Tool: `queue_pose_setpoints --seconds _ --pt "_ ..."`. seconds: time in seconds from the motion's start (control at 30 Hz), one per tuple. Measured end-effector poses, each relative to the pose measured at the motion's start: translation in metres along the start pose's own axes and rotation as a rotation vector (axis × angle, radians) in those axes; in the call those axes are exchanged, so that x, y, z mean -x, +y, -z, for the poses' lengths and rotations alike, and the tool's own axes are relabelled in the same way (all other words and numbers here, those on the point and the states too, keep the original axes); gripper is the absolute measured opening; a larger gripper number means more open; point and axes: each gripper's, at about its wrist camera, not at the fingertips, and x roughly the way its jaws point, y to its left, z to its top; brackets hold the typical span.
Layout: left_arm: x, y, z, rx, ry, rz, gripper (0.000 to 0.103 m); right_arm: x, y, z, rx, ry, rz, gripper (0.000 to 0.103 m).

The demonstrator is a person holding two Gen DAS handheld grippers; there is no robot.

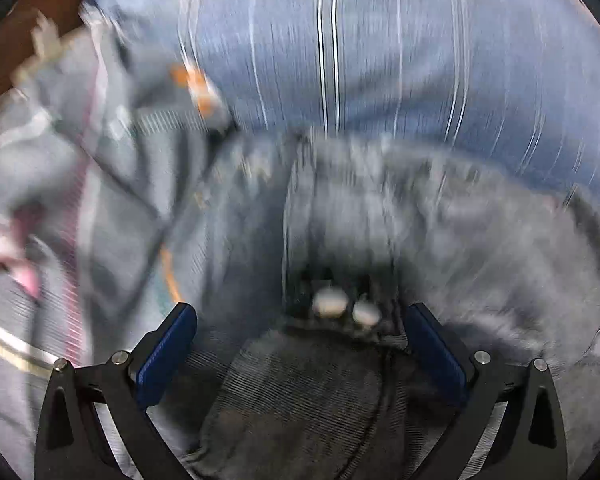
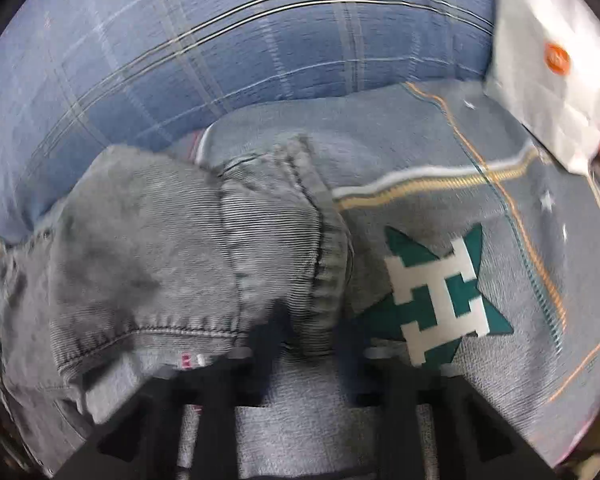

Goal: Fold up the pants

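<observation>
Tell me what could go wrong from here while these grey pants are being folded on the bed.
1. The right gripper pinches only a small bunch of the pants near the hem; it could slip out.
2. The left gripper is open over the waistband with its two buttons, so that end is loose and may bunch up.
3. The patterned cloth underneath could get dragged along.

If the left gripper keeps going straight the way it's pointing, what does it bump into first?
Most likely the grey pants. The left gripper is open and points steeply down, with the dark denim and two pale buttons lying right between its fingers. The picture is blurred, so how far off they are is unclear.
</observation>
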Motion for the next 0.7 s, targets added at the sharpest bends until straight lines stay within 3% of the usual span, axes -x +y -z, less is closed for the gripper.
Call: queue_pose_setpoints --seconds 0.07,0.13,0.17,0.23,0.27,0.33,0.37,0.4,0.53,0.63,0.7 --pt "-0.004 0.008 0.003 0.054 0.010 0.056 0.103 0.022 0.013 -0.004 0.072 -0.042 0.073 0.017" --pt "-0.005 0.013 0.005 0.074 0.017 0.075 0.103 0.052 0.021 -0.002 0.125 -0.084 0.121 0.017" --pt "-0.005 0.015 0.007 0.080 0.017 0.079 0.103 0.066 0.023 0.002 0.170 -0.114 0.192 0.017" --pt "-0.004 0.015 0.008 0.078 0.012 0.076 0.103 0.080 0.009 0.013 0.172 -0.128 0.249 0.017" --pt "-0.002 0.015 0.009 0.075 0.010 0.072 0.103 0.076 -0.001 0.018 0.146 -0.101 0.238 0.018" --pt "-0.002 0.014 0.009 0.073 0.010 0.067 0.103 0.039 -0.025 0.032 0.108 0.072 0.191 0.033" --pt "-0.002 0.014 0.009 0.073 0.009 0.068 0.103 0.021 -0.034 0.040 0.105 0.155 0.170 0.036" --pt "-0.002 0.014 0.009 0.074 0.009 0.069 0.103 0.015 -0.040 0.047 0.097 0.172 0.150 0.037" --pt "0.000 0.012 0.010 0.077 0.007 0.069 0.103 0.059 -0.066 0.031 -0.050 0.007 0.047 0.064" --pt "-0.001 0.010 0.009 0.074 0.006 0.060 0.103 0.082 -0.069 0.007 -0.079 -0.096 0.017 0.071" --pt "-0.002 0.010 0.008 0.073 0.006 0.061 0.103 0.079 -0.070 -0.013 -0.093 -0.114 -0.018 0.074"
